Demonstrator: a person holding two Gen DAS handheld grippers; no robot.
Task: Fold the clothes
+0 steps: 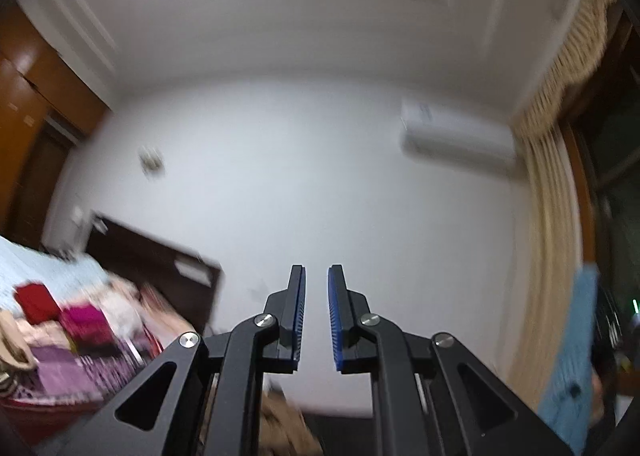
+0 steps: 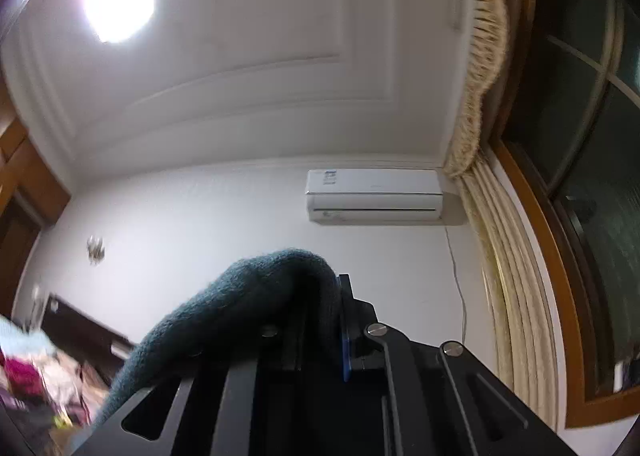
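Observation:
My right gripper (image 2: 325,310) points up toward the ceiling and is shut on a dark teal knit garment (image 2: 224,320). The garment arches over the fingertips, hides the left finger and hangs down to the lower left. Only the blue pad of the right finger (image 2: 345,336) shows. My left gripper (image 1: 317,316) is tilted slightly upward at the white wall. Its jaws stand close together with a narrow slit and nothing in it. A light blue knit cloth (image 1: 572,356) hangs at the right edge of the left wrist view; what holds it is hidden.
A bed (image 1: 36,268) with piles of red, magenta and purple clothes (image 1: 80,328) lies lower left, against a dark headboard (image 1: 152,256). Tan fabric (image 1: 284,428) shows below the left gripper. Cream curtains (image 2: 504,256), a window (image 2: 592,136) and an air conditioner (image 2: 374,196) are to the right.

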